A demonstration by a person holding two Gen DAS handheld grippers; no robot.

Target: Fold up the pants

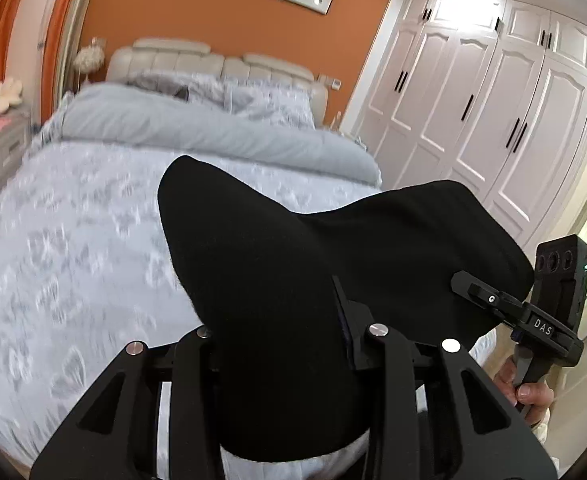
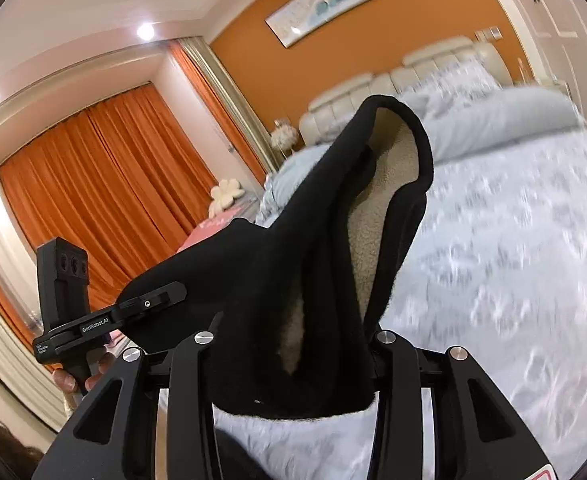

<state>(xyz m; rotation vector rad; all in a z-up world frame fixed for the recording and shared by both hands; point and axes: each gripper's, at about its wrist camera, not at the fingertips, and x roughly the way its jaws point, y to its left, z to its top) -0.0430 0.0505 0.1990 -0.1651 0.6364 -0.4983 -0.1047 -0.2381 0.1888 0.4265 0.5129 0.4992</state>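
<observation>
Left wrist, floral bedspread (image 1: 73,240), orange wall (image 1: 233,28), white wardrobe (image 1: 493,112)

One pants (image 1: 253,248), two grippers (image 1: 289,344)

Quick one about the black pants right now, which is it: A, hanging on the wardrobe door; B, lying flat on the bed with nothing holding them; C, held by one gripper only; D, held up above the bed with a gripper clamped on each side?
D: the black pants bunch between the left gripper jaws, and the right gripper clamps them too, above the bed.
</observation>
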